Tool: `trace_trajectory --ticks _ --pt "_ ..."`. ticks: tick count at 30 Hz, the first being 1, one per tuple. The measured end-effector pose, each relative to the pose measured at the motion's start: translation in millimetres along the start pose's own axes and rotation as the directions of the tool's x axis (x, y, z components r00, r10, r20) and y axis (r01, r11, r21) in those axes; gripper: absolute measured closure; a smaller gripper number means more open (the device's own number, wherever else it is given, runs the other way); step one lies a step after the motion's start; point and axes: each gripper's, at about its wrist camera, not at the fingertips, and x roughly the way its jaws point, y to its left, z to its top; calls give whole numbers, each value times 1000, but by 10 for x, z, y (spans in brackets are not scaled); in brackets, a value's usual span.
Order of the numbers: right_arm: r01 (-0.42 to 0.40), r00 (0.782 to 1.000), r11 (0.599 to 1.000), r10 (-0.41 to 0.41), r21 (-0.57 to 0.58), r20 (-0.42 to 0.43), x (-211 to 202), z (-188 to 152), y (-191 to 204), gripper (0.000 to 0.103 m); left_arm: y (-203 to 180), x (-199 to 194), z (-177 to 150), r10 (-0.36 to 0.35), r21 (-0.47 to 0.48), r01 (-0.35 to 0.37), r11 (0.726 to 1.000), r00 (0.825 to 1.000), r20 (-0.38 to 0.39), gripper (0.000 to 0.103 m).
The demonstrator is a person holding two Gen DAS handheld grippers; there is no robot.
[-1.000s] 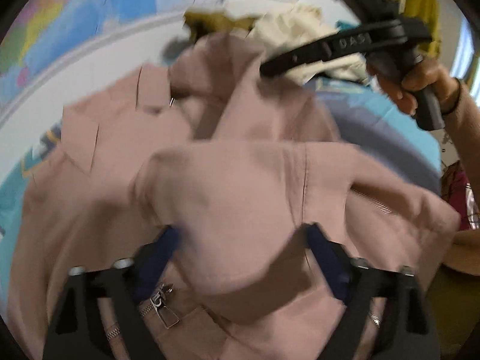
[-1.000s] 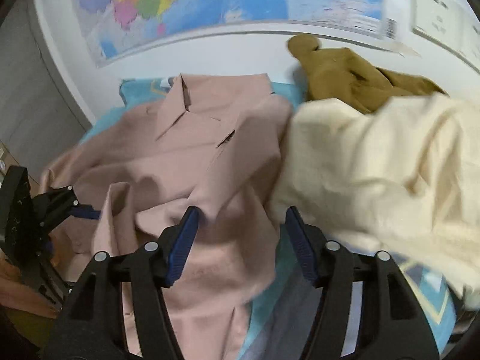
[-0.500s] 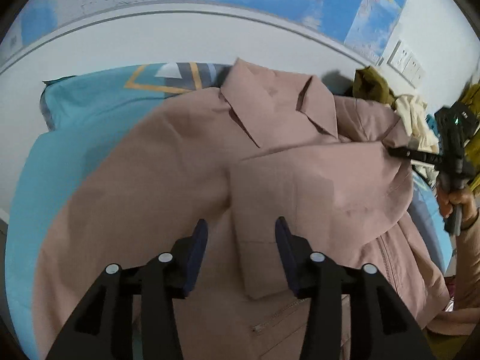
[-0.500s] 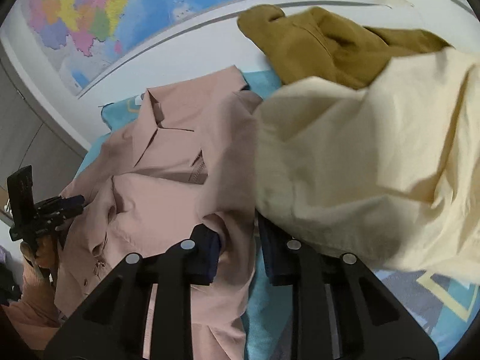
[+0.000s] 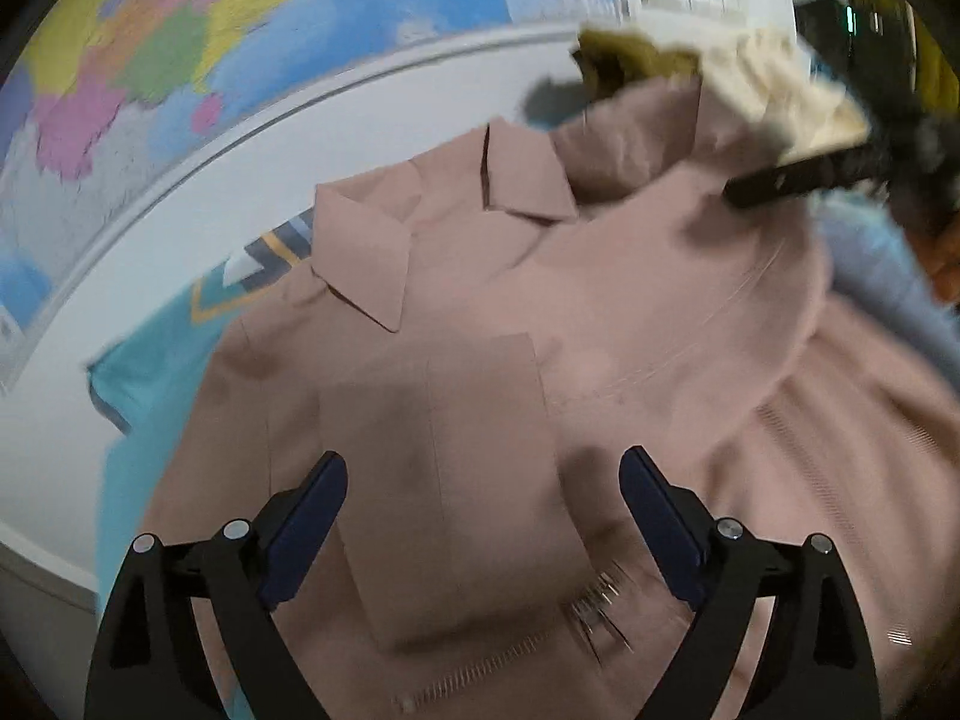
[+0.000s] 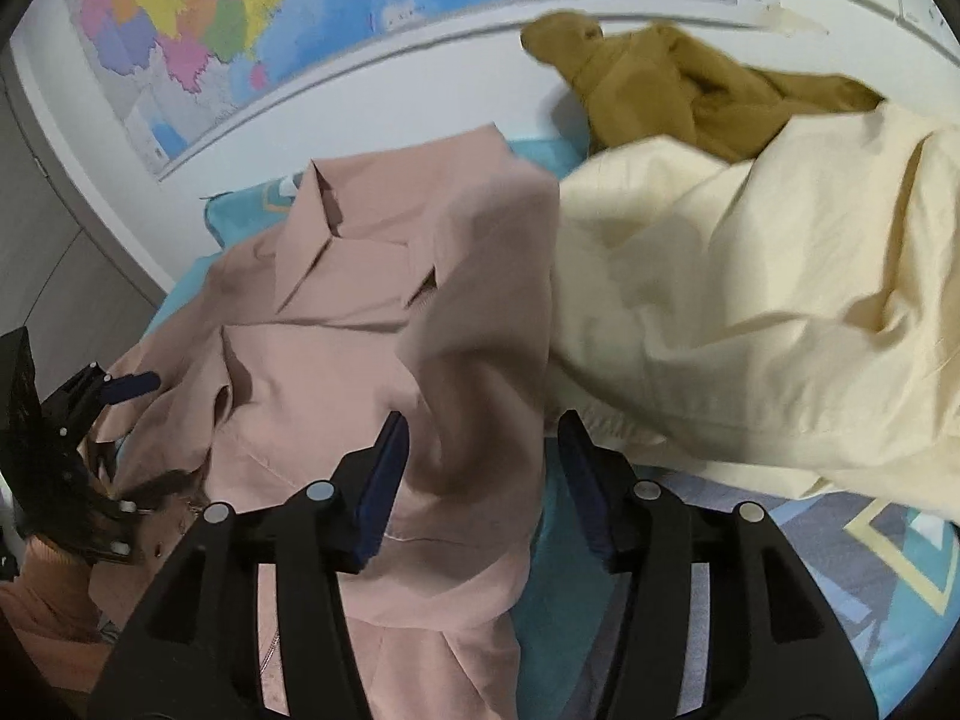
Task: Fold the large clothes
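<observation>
1. Right wrist view: bed with teal patterned cover (image 6: 558, 612) carries everything; wall map (image 6: 252, 18) behind it at 11 o'clock.
2. Pink jacket (image 6: 336, 360) lies collar-up across the bed, spreading from centre to 8 o'clock. One sleeve is folded over the chest, and a second fold runs down at 6 o'clock between the right gripper's fingers.
3. Cream garment (image 6: 750, 300) is bunched at 3 o'clock, its edge touching the jacket's right side. Mustard garment (image 6: 672, 84) sits behind it at 1 o'clock.
4. Right gripper (image 6: 483, 474): jaws apart, straddling the jacket fold, not clamped on it.
5. Left gripper (image 6: 129, 387) shows at 9 o'clock at the jacket's left edge.
6. Left wrist view: left gripper (image 5: 483, 504) has its jaws wide apart over the folded sleeve panel on the pink jacket (image 5: 600, 300), holding nothing. Zipper (image 5: 492, 660) at 6 o'clock. Frame is motion-blurred.
</observation>
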Motion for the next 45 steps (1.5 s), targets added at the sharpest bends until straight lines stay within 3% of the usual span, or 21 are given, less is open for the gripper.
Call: trace_trajectory --ticks 1,3,6,9,11,14,16,17,18,20,23,25,28,32,33,35,37,39,42,44,45 --pt "15 1000 1000 -15 -5 -4 47 -11 5 52 12 82 2 2 -10 -2 1000 1000 -25 23" --pt "26 1000 1000 -26 -15 -14 113 -15 15 56 155 196 -25 -2 -68 -3 998 997 -74 59" --pt "-3 1000 1000 3 -15 -15 133 25 24 95 624 96 -96 -81 -243 71 967 996 -33 88" --pt "-10 998 1000 9 27 59 -60 107 -42 98 1168 -103 -189 -134 -407 149 901 989 65 96" --pt "-15 995 997 7 73 98 -167 133 -132 98 1448 -204 -259 -100 -460 143 876 988 119 96" --pt "-20 999 994 14 110 51 -91 104 -218 97 1644 -165 -372 -53 -513 78 855 997 64 95" --pt "-8 999 994 3 112 40 -73 58 -209 92 1617 -173 -420 -42 -483 58 874 998 44 81" --pt "3 999 995 -8 99 53 -113 32 -176 91 1583 -186 -443 -69 -464 82 882 997 44 57" --pt "12 997 996 -18 87 73 -179 10 -144 85 1547 -202 -448 -87 -452 100 886 995 51 44" --pt "15 993 997 -24 79 114 -305 -23 -64 75 1475 -233 -467 -83 -416 95 904 995 47 43" --pt "82 980 996 -86 30 177 -471 -60 94 59 1403 -150 -490 -95 -398 94 913 995 18 31" --pt "130 968 991 -125 -9 219 -547 -66 202 59 1400 -66 -495 -92 -391 88 916 996 8 32" --pt "146 957 987 -122 -72 265 -604 -18 343 68 1434 75 -464 -95 -411 73 909 995 -33 46" --pt "110 976 976 -70 -189 208 -366 112 497 73 1428 175 -404 -66 -406 37 913 996 -57 48" --pt "142 975 969 -101 -204 197 -287 137 504 78 1420 180 -390 -58 -401 29 915 996 -60 49" --pt "218 968 952 -183 -216 174 -68 267 403 86 1391 194 -370 -37 -383 9 924 997 -64 50" --pt "241 962 954 -211 -178 172 26 404 225 99 1381 223 -370 -21 -375 -10 927 997 -78 52" --pt "236 963 963 -214 -129 161 79 508 48 103 1408 251 -382 0 -384 -37 923 996 -94 56" --pt "184 974 981 -172 -70 150 58 517 -49 103 1434 238 -394 -2 -397 -32 917 996 -84 55" --pt "180 969 979 -160 -94 187 -76 450 86 93 1435 162 -403 -13 -397 -15 917 998 -66 47" --pt "177 967 979 -154 -101 202 -151 418 161 76 1454 99 -415 -25 -406 4 914 999 -47 43"
